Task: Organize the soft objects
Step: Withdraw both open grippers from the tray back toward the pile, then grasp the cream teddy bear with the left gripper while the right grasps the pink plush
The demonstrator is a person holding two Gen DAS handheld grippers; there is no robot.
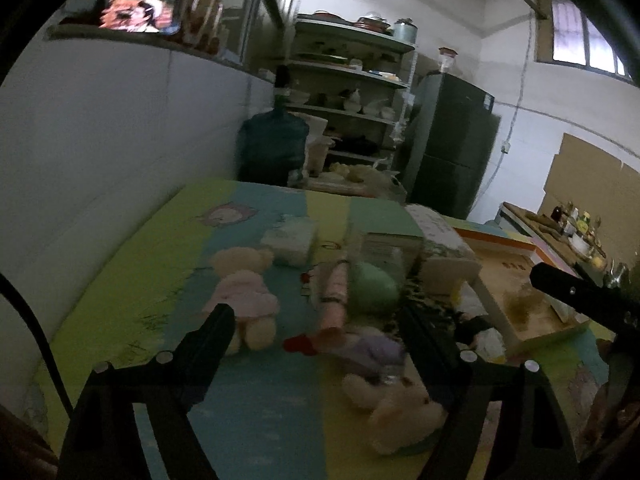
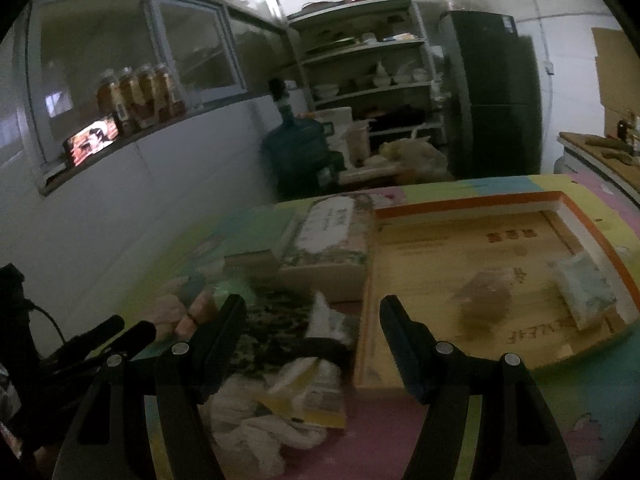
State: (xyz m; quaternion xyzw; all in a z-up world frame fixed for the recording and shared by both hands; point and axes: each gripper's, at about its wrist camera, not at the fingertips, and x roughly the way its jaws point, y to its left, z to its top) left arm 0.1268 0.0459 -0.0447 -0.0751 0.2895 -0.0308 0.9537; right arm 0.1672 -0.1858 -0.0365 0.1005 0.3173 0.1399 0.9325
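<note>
Plush toys [image 1: 244,296] are judged light and squashy, best pinched at the body, while both grippers, left [image 1: 316,320] and right [image 2: 312,312], are held apart, empty.

Dim indoor views, daylight from a high window [image 1: 580,36] at upper right, a glowing screen [image 1: 136,14] overexposed, motion blur softening the near foreground, strong fisheye bending and black vignetted corners.
</note>
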